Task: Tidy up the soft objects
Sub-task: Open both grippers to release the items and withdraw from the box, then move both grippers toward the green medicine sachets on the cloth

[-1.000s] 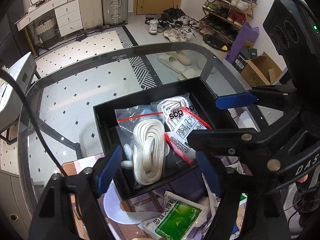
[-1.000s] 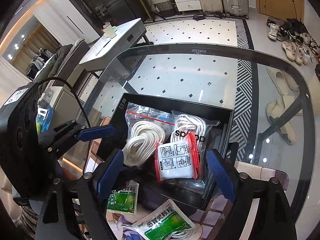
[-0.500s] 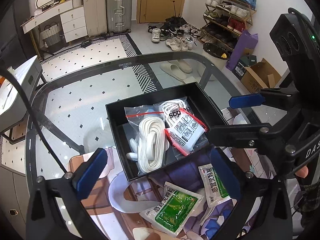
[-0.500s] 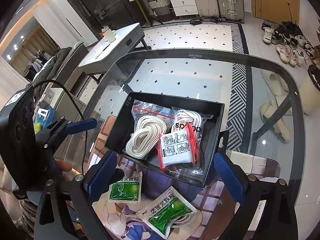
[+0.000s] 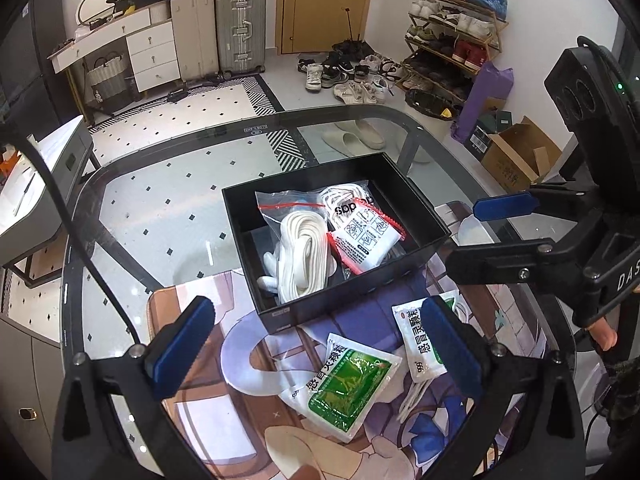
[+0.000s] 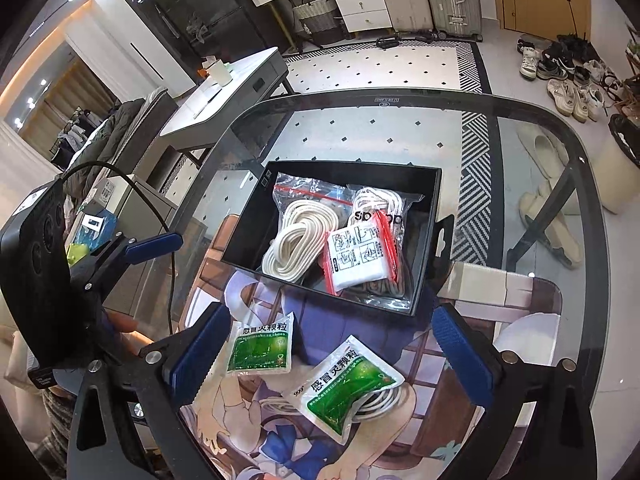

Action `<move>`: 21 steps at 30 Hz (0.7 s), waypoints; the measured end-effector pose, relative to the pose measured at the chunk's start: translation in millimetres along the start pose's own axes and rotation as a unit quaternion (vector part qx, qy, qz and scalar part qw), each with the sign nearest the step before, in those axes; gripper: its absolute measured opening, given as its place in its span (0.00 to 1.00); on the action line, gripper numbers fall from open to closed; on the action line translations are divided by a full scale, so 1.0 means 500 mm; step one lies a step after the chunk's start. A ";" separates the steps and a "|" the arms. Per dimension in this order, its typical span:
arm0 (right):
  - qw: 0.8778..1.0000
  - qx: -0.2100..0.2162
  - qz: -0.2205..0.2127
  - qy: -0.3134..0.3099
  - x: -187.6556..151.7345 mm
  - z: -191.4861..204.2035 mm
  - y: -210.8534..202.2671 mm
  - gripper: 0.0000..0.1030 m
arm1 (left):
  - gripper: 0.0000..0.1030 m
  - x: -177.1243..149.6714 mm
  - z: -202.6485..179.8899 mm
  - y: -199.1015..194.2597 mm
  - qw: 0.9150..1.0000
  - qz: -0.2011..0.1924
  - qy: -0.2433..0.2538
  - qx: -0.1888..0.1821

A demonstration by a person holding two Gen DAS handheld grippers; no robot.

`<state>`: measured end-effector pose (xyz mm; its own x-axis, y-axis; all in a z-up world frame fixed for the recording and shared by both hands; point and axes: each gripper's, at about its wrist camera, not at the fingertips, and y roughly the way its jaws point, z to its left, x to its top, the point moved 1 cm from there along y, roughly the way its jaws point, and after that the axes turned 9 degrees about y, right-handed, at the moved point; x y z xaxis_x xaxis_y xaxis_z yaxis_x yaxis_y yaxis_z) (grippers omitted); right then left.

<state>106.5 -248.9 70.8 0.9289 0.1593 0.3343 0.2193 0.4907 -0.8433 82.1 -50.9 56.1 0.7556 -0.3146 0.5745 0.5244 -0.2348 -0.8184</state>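
A black box (image 5: pixel 304 170) (image 6: pixel 352 164) stands on the glass table. Inside lie a bagged white rope (image 5: pixel 300 256) (image 6: pixel 298 236), a second bag of cord (image 5: pixel 344 200) and a red-edged white pouch (image 5: pixel 364 244) (image 6: pixel 358 260). Two green sachets (image 5: pixel 344 388) (image 5: pixel 416 344) rest on the printed mat in front of the box, and one sachet (image 6: pixel 348 384) covers a loose white cord (image 6: pixel 380 404). My left gripper (image 5: pixel 316 336) hangs open above the sachets with nothing between its fingers. My right gripper (image 6: pixel 330 344) hovers over them too, its jaws opening and empty.
The printed mat (image 5: pixel 208 412) covers the near part of the glass table (image 5: pixel 160 208), whose dark rim curves around the far side. A grey side table (image 6: pixel 224 96) stands to the left. Shoes, slippers and a cardboard box (image 5: pixel 516 160) lie on the floor beyond.
Both grippers have drawn back and up from the black box and spread wide. The red-edged pouch and bagged rope stay in the box. The sachets have come into fuller view.
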 end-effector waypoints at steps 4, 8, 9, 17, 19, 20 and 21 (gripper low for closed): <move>1.000 0.000 0.005 0.005 -0.020 -0.008 0.002 0.99 | 1.00 -0.015 -0.006 -0.006 1.000 0.000 -0.001 -0.001; 1.000 -0.001 0.011 0.009 -0.041 -0.015 0.004 0.99 | 1.00 -0.026 -0.009 -0.007 1.000 0.001 -0.002 -0.002; 1.000 -0.001 0.012 0.010 -0.046 -0.016 0.005 0.99 | 1.00 -0.030 -0.010 -0.007 1.000 0.001 -0.003 -0.002; 0.999 0.018 0.037 0.031 -0.076 -0.027 0.028 0.99 | 1.00 -0.067 -0.015 -0.001 1.000 0.008 -0.009 -0.024; 0.999 0.014 0.039 0.033 -0.081 -0.029 0.033 0.99 | 1.00 -0.071 -0.017 0.002 1.000 0.011 -0.009 -0.027; 0.998 0.014 0.042 0.036 -0.085 -0.030 0.036 0.99 | 1.00 -0.073 -0.016 0.003 0.999 0.012 -0.008 -0.029; 0.998 0.016 0.044 0.040 -0.087 -0.032 0.039 0.99 | 1.00 -0.076 -0.018 0.006 0.999 0.014 -0.008 -0.030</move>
<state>75.2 -259.7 33.2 0.9654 0.1349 0.2234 0.1272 0.5043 -0.8541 51.3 -47.6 32.1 0.7759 -0.3075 0.5508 0.4790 -0.2811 -0.8316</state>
